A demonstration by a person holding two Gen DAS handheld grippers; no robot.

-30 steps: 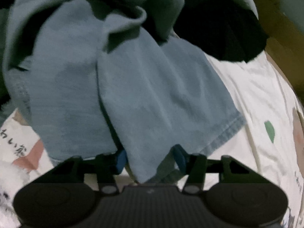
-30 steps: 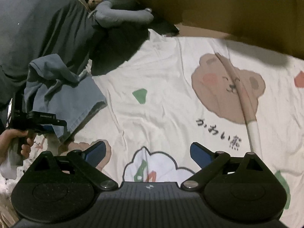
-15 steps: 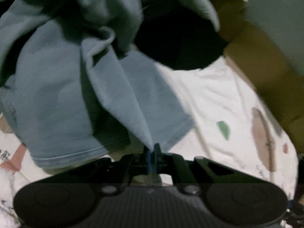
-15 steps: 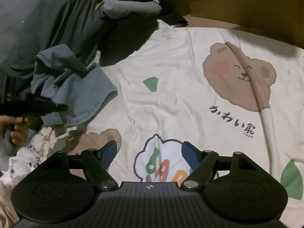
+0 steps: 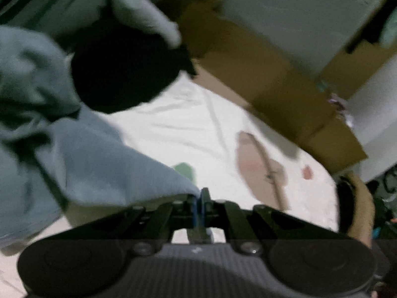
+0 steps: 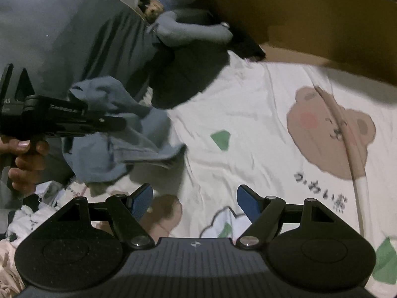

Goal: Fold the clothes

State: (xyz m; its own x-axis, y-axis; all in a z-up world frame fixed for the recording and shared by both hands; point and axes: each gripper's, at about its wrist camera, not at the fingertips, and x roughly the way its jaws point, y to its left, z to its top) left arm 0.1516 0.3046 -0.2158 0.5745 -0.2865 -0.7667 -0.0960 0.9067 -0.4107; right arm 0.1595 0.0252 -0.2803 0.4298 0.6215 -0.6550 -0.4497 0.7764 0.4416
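A crumpled blue-grey garment [image 5: 86, 154] lies at the left of a white bear-print sheet [image 5: 178, 126]. My left gripper [image 5: 198, 196] is shut on a corner of its hem, and the cloth hangs from the pads, lifted off the sheet. In the right wrist view the same garment [image 6: 139, 136] droops under the left gripper [image 6: 119, 124], which a hand [image 6: 24, 164] holds. My right gripper [image 6: 194, 200] hovers over the sheet [image 6: 248, 114], open with nothing between its blue pads [image 6: 141, 198].
Dark green and grey clothes [image 6: 99, 49] are piled at the back left, with a black garment [image 5: 119, 74] and a grey stuffed shape [image 6: 191, 29]. Brown cardboard [image 6: 310, 29] borders the sheet's far side. Crumpled white cloth [image 6: 29, 216] lies at the near left.
My left gripper closed on the blue garment's hem and rose to the right, pulling the corner up. My right gripper's jaws narrowed a little and it lifted slightly.
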